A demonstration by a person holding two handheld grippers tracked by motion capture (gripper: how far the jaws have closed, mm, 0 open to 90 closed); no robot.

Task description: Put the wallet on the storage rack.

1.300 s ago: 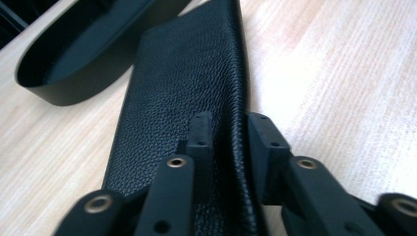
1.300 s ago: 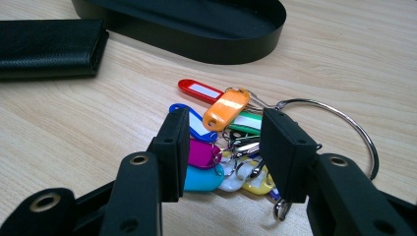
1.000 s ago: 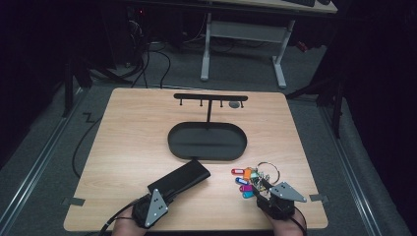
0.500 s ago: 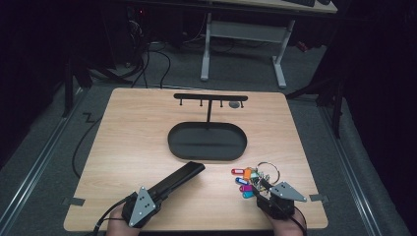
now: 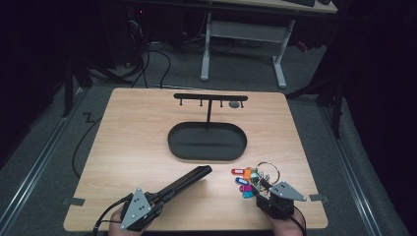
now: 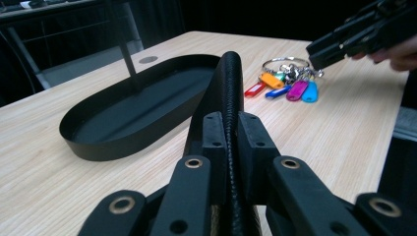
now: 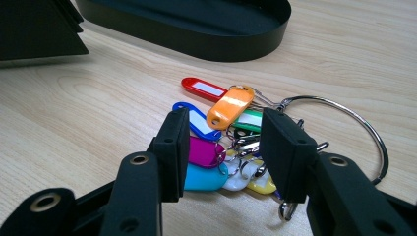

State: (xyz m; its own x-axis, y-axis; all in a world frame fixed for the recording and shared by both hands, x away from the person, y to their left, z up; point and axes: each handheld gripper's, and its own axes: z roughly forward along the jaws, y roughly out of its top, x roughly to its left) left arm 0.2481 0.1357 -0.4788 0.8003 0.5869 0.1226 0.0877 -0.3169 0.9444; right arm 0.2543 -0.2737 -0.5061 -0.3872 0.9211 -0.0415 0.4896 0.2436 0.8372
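Black wallet [image 5: 189, 180], a flat textured thing that may be a case rather than a wallet, is clamped edge-on in the left claw [image 6: 230, 147], whose jaws press on both its faces; in the high view it juts from the left claw [image 5: 162, 195] toward the middle of the tabletop [image 5: 133, 142], its far end just short of the black oval tray [image 5: 206, 141] and lifted off the wood. From the tray rises a thin post carrying a hook bar [image 5: 210, 97], and a small round thing hangs near the bar's right end. Well to the right of the wallet lies a key bunch [image 7: 231, 142] on a large metal ring [image 7: 344, 123], with red, blue, orange, green, magenta, cyan and yellow tags fanned on the tabletop. The right claw [image 7: 223, 152] is released, its jaws standing to either side of the tags without pressing them; in the high view it sits at the near right edge [image 5: 263, 189], close to the bunch.
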